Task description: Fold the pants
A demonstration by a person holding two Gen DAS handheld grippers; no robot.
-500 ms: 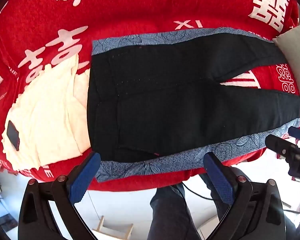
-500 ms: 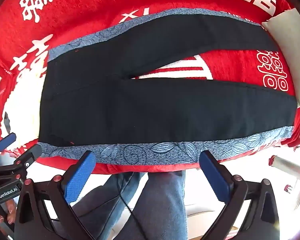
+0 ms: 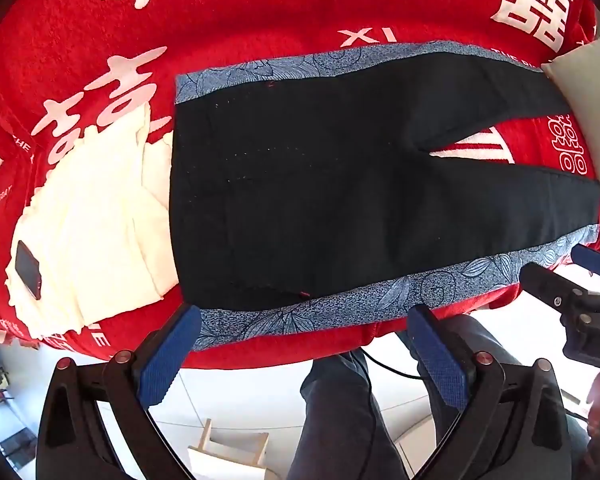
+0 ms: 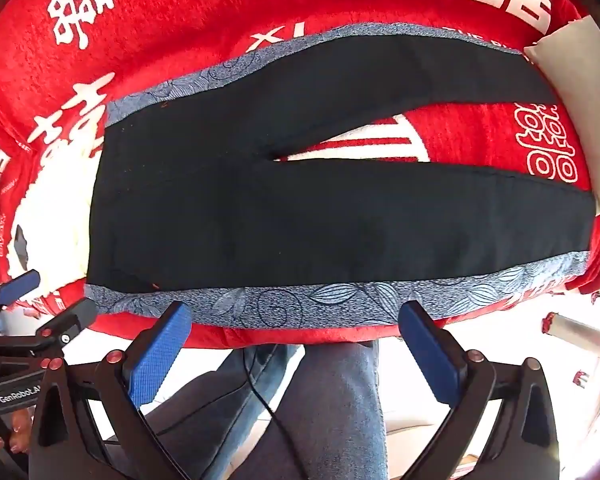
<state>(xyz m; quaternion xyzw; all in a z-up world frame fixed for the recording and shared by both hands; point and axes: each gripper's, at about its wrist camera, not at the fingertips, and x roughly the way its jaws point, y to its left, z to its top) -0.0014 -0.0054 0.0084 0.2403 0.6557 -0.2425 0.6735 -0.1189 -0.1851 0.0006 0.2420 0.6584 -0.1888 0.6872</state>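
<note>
Left claw (image 3: 304, 350): spread wide, holding nothing, at the pants' near blue-patterned edge. Right claw (image 4: 296, 346): likewise wide, holding nothing. Pants (image 3: 340, 196): black, flat on red blanket (image 3: 260, 12), waistband at 9 o'clock. White cloth (image 3: 96, 224): at 9 o'clock, touching the waistband.

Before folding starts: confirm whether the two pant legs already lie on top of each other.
No: the black pants lie flat with legs spread, red blanket showing between them.

The pants (image 3: 320, 200) (image 4: 300, 208) were black with blue floral side stripes, lay flat and unfolded, waistband toward 9 o'clock, legs splayed slightly apart toward 3 o'clock.
</note>
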